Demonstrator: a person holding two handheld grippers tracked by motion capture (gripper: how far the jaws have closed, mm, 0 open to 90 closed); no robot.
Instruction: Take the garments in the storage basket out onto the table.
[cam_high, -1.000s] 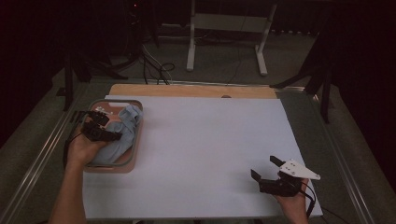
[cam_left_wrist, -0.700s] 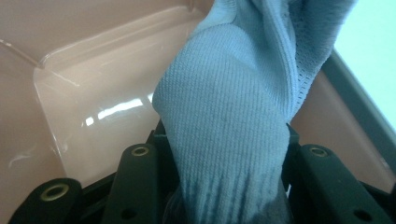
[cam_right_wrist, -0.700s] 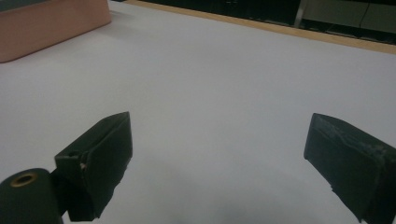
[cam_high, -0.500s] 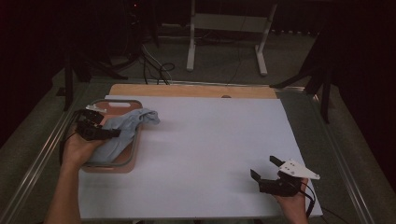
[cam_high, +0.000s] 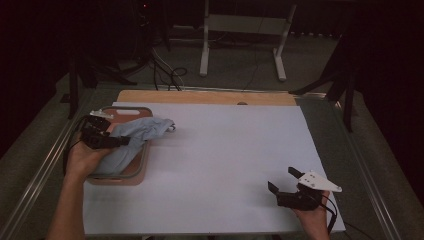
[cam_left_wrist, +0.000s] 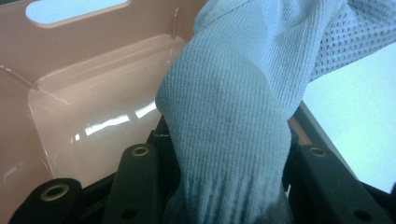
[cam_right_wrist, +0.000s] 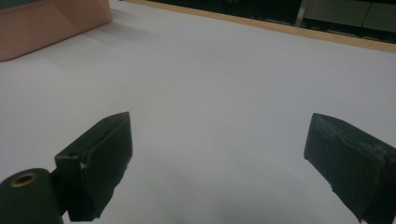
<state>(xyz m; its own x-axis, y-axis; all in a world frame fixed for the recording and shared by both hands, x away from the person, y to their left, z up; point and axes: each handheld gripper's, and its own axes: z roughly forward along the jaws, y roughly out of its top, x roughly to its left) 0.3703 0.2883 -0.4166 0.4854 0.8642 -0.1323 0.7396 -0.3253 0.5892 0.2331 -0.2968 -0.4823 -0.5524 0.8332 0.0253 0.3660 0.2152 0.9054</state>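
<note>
A light blue knitted cloth lies partly in the pink tray at the table's left, and one end hangs over the tray's right rim onto the white sheet. My left gripper hovers over the tray, shut on the cloth. In the left gripper view the cloth bunches between the two black jaws of the left gripper, above the glossy tray floor. My right gripper rests low near the table's front right. Its jaws stand wide open with nothing between them, as the right gripper view shows.
A white sheet covers most of the table, with a wooden strip along the far edge. The tray's corner appears far off in the right gripper view. Dark stands and cables sit on the floor beyond the table.
The left gripper has drawn the cloth up and to the right, so one end now reaches past the tray's right rim. The right gripper has stayed put.
</note>
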